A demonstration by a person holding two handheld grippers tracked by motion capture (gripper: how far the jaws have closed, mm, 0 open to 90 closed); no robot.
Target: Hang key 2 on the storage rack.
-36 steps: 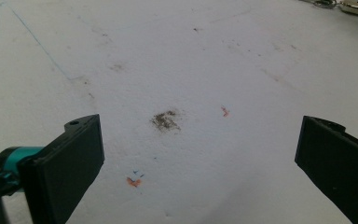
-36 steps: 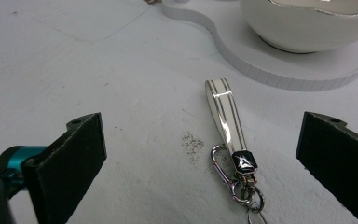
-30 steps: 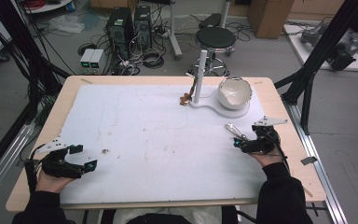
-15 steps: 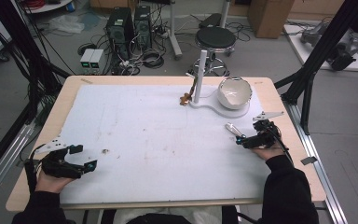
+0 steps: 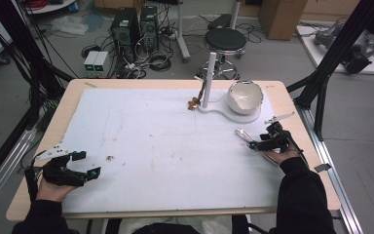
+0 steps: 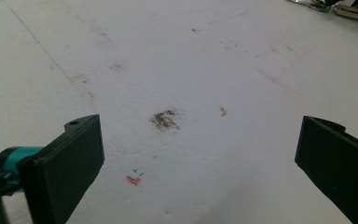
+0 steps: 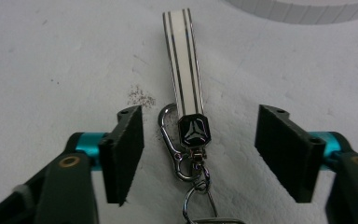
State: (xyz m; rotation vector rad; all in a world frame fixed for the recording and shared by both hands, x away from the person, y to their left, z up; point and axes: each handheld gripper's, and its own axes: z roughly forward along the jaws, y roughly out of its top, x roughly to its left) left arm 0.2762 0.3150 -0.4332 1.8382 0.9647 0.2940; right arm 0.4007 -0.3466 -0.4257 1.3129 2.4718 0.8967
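Observation:
A keychain [image 7: 186, 88] lies flat on the white mat: a white strap with black stripes, a black emblem, a metal clip [image 7: 172, 144] and a ring. My right gripper [image 7: 200, 140] is open, with one jaw on each side of the emblem and neither touching it. In the high view the strap [image 5: 241, 133] points away from the right gripper [image 5: 254, 144] toward the table's middle. My left gripper [image 5: 87, 164] rests open at the front left, with only stained mat between its jaws [image 6: 196, 163].
A white stand base [image 5: 224, 110] at the back right carries an upright post [image 5: 211, 78] and a white bowl [image 5: 245, 96]. A small brown object [image 5: 193, 103] sits by the post. The stand's rim [image 7: 303, 9] lies just beyond the strap. The white mat [image 5: 165, 141] covers the table.
My right gripper has edged slightly forward over the keychain. The left gripper has not moved.

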